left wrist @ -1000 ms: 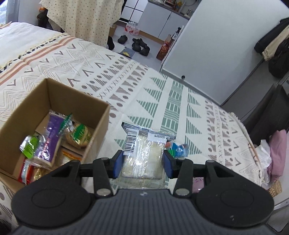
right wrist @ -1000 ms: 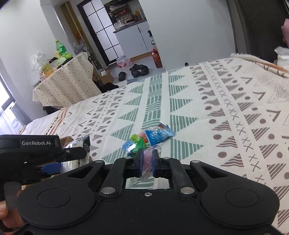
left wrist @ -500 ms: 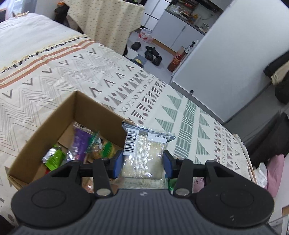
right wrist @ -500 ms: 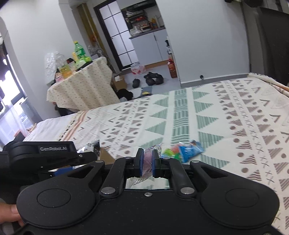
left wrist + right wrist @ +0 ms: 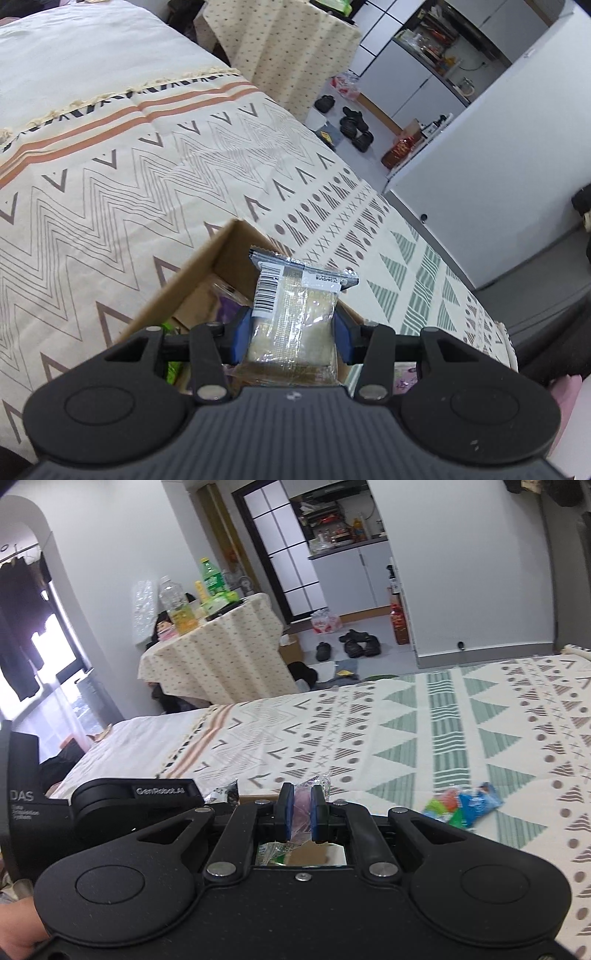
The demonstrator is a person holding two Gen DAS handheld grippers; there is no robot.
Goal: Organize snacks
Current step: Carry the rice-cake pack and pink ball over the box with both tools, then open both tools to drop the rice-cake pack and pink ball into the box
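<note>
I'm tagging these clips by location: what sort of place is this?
Most likely a small studio flat. The work surface is a bed with a patterned bedspread; shoes lie on the floor beyond it, and a kitchenette with white cabinets opens behind.

We are looking down from the left wrist, close over the cardboard box [image 5: 173, 291]; from the right wrist, low across the bed [image 5: 424, 731]; both are sharing the shoes [image 5: 354, 125].
</note>
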